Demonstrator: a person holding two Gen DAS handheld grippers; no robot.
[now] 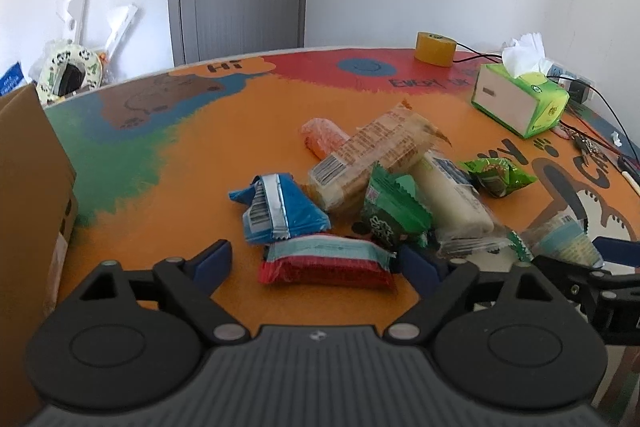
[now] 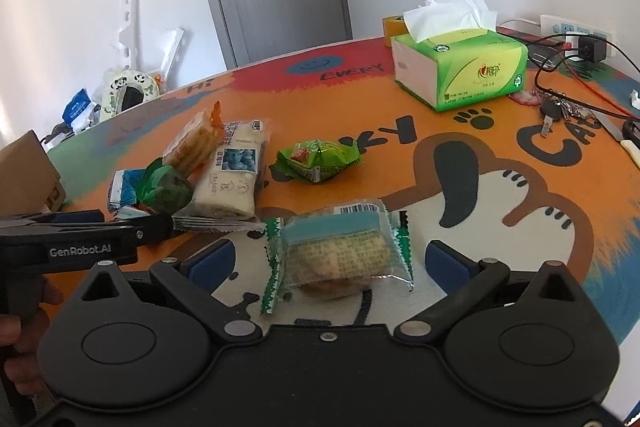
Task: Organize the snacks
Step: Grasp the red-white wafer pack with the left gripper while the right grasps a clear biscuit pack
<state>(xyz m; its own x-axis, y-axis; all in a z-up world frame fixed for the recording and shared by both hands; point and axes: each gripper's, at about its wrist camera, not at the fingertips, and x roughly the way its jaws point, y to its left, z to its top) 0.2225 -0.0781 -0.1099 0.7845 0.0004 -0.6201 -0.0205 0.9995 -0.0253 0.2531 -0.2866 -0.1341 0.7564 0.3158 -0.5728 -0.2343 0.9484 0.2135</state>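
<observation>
Jaws on both grippers stand spread, pinching nothing. Between the left gripper [image 1: 316,261] jaws lies a red-and-white wrapped snack [image 1: 326,265], flat on the tabletop [image 1: 192,163], with a gap showing at its left end and the right pad close against its other end. Just ahead of it sits a blue packet [image 1: 280,213], and off to the right a green packet [image 1: 394,213] leans on the pile. Between the right gripper [image 2: 330,263] jaws rests a clear packet with green edges [image 2: 340,255], well apart from both pads.

To do this pick well, I would judge that each gripper should settle low enough for its pads to meet the wrapper's body, not its crimped ends, which would likely slip. The left side calls for care: the blue packet and green packet lie so near that closing could drag a neighbour along, so centring on the red-and-white wrapped snack first seems wise. The right side has clear room around its snack. A cardboard box [image 1: 28,195] at far left may be where the snacks belong, though that is a guess.
</observation>
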